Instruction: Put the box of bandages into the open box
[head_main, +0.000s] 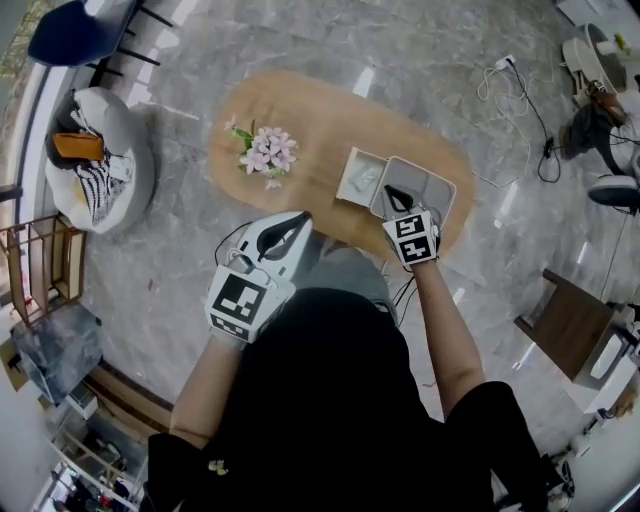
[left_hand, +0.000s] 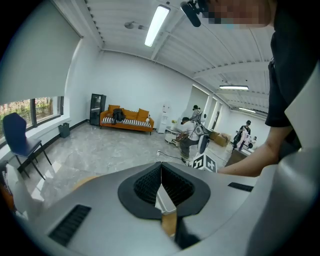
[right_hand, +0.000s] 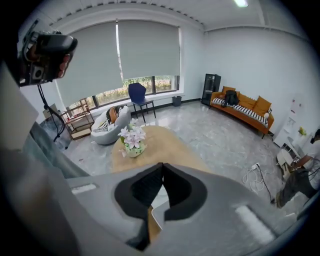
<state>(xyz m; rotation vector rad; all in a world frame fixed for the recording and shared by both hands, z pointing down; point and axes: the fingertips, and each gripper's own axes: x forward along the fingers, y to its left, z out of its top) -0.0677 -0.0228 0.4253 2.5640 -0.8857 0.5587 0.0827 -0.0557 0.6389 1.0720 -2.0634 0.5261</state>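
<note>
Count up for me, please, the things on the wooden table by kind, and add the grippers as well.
Flower bunch: 1
Boxes: 2, the small box and the open box
Grippers: 2, the left gripper and the right gripper, both with jaws together
Total: 5
</note>
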